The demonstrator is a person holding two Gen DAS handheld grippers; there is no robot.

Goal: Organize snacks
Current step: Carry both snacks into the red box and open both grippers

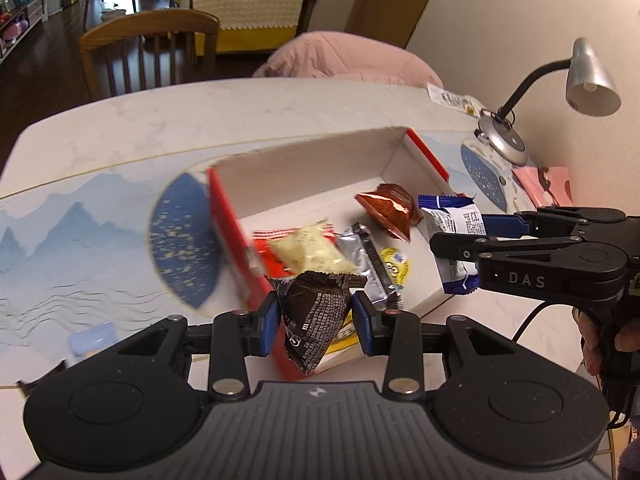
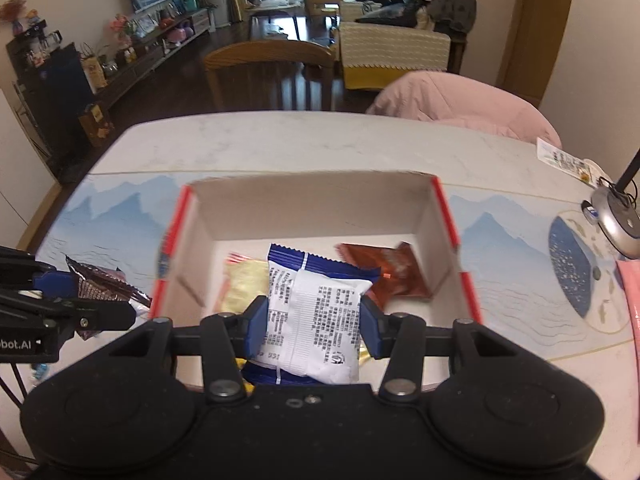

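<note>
A red-and-white cardboard box point(image 1: 320, 160) point(image 2: 312, 208) stands open on the table. Inside lie a yellow snack packet point(image 1: 308, 252) point(image 2: 244, 284), a brown-red packet point(image 1: 390, 208) point(image 2: 394, 276), a silver wrapper point(image 1: 366, 264) and a yellow round sweet point(image 1: 394, 268). My left gripper point(image 1: 316, 316) is shut on a dark brown snack packet point(image 1: 316, 320) point(image 2: 100, 284), held at the box's near left corner. My right gripper point(image 2: 314, 332) is shut on a blue-and-white snack packet point(image 2: 316, 320) point(image 1: 456, 236), held over the box's near side.
A silver desk lamp point(image 1: 588, 76) stands at the right, its base point(image 2: 618, 224) by the table edge. Pink paper point(image 1: 544, 184) lies beside it. A white wrapper point(image 1: 448, 98) point(image 2: 560, 158) lies at the far right. A wooden chair point(image 1: 148, 48) and a pink cushion point(image 2: 460, 104) stand behind the table.
</note>
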